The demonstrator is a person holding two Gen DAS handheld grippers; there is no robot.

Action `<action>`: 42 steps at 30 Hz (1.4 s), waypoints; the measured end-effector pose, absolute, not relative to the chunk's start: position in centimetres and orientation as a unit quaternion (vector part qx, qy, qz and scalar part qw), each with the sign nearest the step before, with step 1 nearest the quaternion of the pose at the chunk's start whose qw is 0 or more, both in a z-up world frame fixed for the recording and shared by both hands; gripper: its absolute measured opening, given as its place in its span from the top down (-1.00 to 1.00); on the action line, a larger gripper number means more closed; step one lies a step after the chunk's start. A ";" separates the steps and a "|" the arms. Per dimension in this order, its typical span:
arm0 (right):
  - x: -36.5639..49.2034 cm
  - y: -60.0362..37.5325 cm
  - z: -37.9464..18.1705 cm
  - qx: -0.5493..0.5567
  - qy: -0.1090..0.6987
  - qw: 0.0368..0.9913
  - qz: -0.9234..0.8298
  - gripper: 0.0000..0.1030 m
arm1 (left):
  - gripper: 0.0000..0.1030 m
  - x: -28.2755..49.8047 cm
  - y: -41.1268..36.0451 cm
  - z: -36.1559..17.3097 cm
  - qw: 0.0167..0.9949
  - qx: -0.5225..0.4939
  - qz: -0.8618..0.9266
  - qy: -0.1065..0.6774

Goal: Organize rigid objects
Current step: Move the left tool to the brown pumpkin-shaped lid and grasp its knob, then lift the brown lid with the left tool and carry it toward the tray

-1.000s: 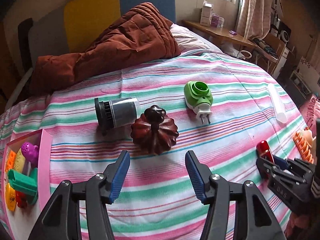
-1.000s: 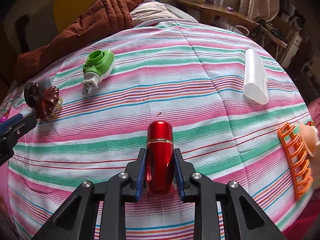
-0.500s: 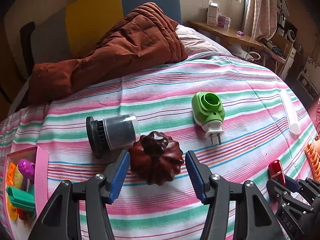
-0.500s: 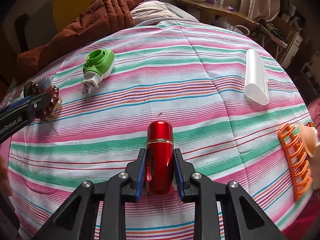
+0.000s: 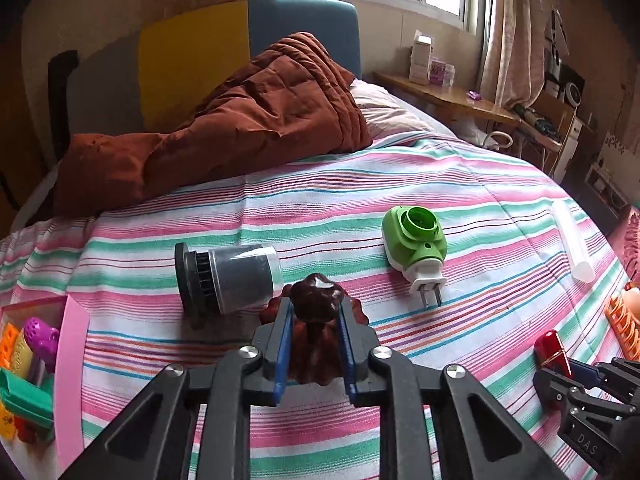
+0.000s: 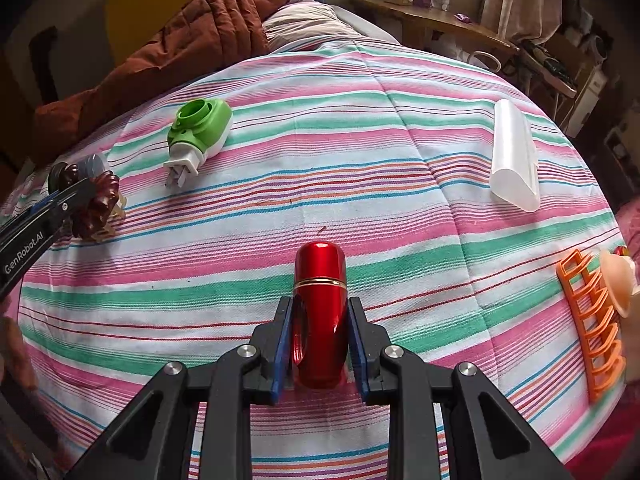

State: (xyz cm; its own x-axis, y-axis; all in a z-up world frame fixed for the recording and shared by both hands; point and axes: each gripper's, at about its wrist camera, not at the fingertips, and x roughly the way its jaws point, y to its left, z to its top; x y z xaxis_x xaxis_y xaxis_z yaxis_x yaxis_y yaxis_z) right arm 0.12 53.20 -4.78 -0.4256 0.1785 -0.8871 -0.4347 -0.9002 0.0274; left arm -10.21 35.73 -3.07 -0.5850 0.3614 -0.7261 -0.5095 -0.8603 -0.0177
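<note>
- Your left gripper [image 5: 314,334] is clamped on the brown fluted lid [image 5: 316,316]; the blue pads press on both sides of its knob and neck, and the lid sits on the striped bedspread [image 5: 360,200].
- Your right gripper [image 6: 320,344] is closed around the red metallic tube [image 6: 320,300]. The tube lies lengthwise between the pads with its rounded end pointing away from you.
- The grey cylinder with a black finned base [image 5: 224,276] lies on its side, just beside the lid on the left.
- The green plug-in device [image 5: 414,240] rests flat, prongs toward you, right of the lid and apart from it.
- The white translucent cover [image 6: 514,158] lies far right on the bedspread, well apart from the tube.
- The orange plastic rack [image 6: 592,320] sits at the right edge, with a peach-coloured object [image 6: 618,284] touching its top end; I can't tell what that one is.
- The pink box [image 5: 68,360] at the lower left of the left view holds small coloured toys.
- The brown quilt [image 5: 240,120] is bunched at the head of the bed.
</note>
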 end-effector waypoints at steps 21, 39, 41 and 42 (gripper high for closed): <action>0.1 53.6 -4.8 -0.504 0.133 0.180 0.835 0.48 | 0.37 -9.8 36.7 -2.1 0.260 -0.371 0.884 0.121; 0.0 52.2 -4.4 -0.495 0.122 0.153 0.847 0.49 | 0.58 -7.3 32.6 -2.2 0.303 -0.398 0.865 0.048; -0.1 51.3 -4.3 -0.491 0.116 0.136 0.852 0.49 | 0.58 -6.4 31.7 -2.4 0.306 -0.403 0.861 0.044; -0.1 50.8 -4.2 -0.490 0.112 0.126 0.855 0.49 | 0.58 -6.0 31.2 -2.4 0.307 -0.405 0.860 0.040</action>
